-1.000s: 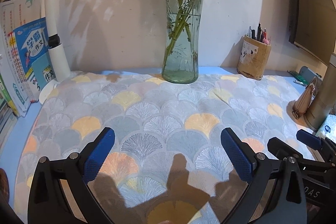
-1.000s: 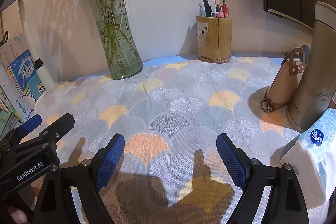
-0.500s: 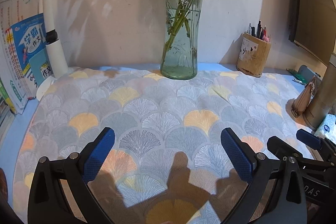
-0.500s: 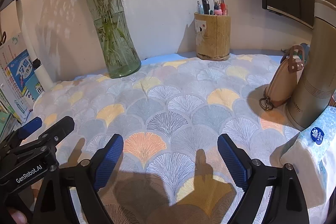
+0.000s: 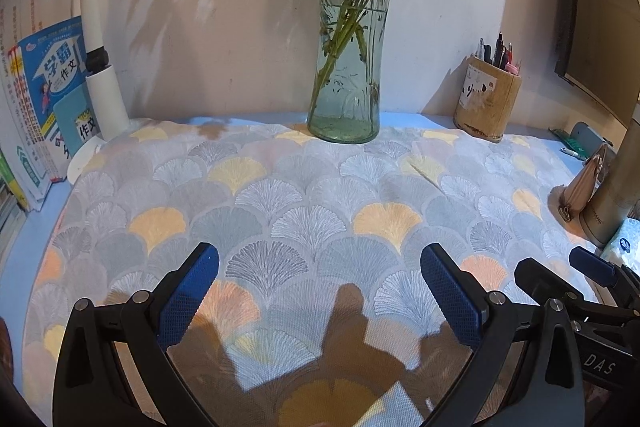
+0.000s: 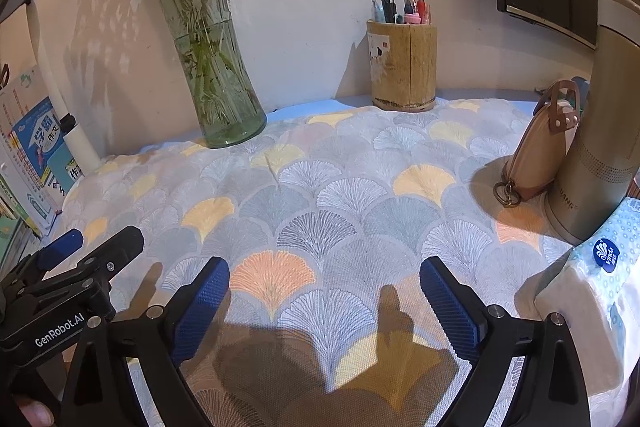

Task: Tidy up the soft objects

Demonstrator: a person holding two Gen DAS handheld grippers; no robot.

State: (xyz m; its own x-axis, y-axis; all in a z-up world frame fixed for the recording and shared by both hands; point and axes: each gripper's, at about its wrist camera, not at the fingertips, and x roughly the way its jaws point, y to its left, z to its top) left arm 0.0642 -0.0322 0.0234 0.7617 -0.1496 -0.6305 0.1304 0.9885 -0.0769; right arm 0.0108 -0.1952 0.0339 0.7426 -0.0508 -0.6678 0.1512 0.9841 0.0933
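Not much has shifted since the earlier frames: the left wrist view now sits a touch lower on the wall, so the glass vase [image 5: 347,67] reads higher in the picture, and the right gripper [image 6: 325,291] has just been spreading its jaws a bit wider, with nothing between them but cloth underneath.

The soft thing here is the patterned cloth [image 5: 304,195], spread flat over the blue desk [image 5: 28,239] and covering most of it. It's woven, slightly nubbly, printed with overlapping fan or ginkgo-leaf scales in grey, white, yellow and peach. One small crease runs near the back, in front of the vase; otherwise it lies smooth.

The left gripper [image 5: 320,279] is also released, wide apart, nothing pinched. Both have black frames with blue cross-hatched pads.

Around the edges: the ribbed glass vase with green stems stands at the cloth's far edge, a wooden pen holder [image 6: 403,65] beside it, a tan leather pouch [image 6: 536,151] leaning on a metallic flask [image 6: 600,131], a plastic-wrapped tissue pack [image 6: 600,291] at right, books [image 5: 36,99] at left.
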